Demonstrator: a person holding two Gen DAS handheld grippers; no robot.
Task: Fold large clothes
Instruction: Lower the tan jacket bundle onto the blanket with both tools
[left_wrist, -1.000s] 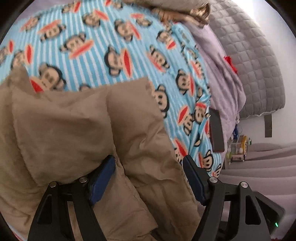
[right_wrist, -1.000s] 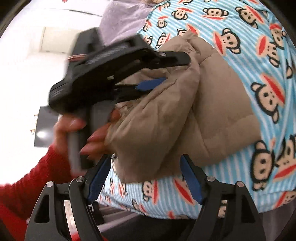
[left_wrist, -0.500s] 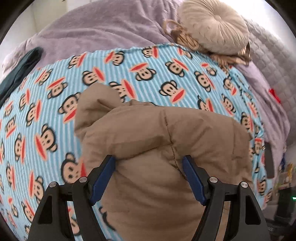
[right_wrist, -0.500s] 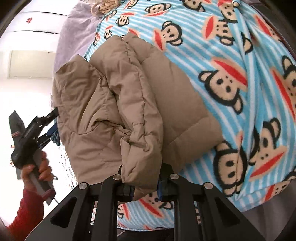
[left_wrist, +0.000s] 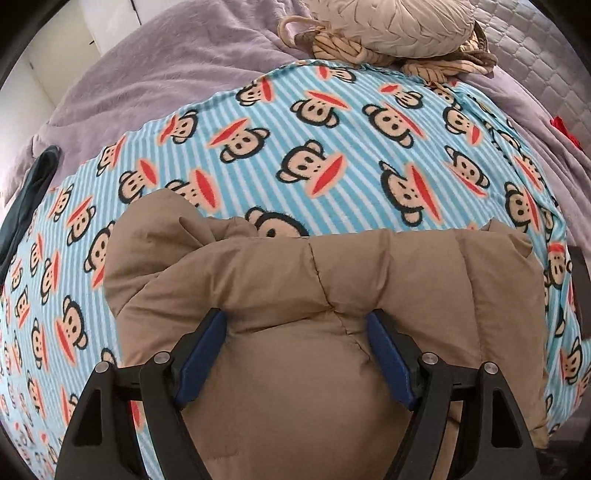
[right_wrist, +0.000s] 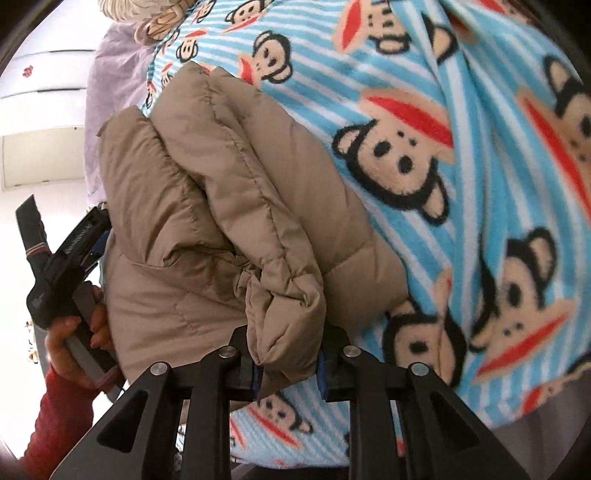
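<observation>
A tan puffer jacket (left_wrist: 332, 295) lies folded in a bundle on a blue striped monkey-print blanket (left_wrist: 332, 147). My left gripper (left_wrist: 295, 354) is open, its blue pads on either side of a bulge of the jacket's near edge. In the right wrist view the jacket (right_wrist: 221, 203) shows as a thick folded stack. My right gripper (right_wrist: 288, 369) is shut on a folded corner of the jacket at the blanket's edge. The left gripper (right_wrist: 70, 266) shows there at the jacket's far side, held by a hand in a red sleeve.
A round beige cushion (left_wrist: 399, 22) and a knotted rope piece (left_wrist: 343, 48) lie at the far end on a lilac bedspread (left_wrist: 166, 74). A dark item (left_wrist: 26, 195) lies at the left edge. The bed edge runs just below the right gripper.
My right gripper closed on the jacket's folded corner and holds it. My left gripper swung round to face the jacket from the bed's edge and stays open around it.
</observation>
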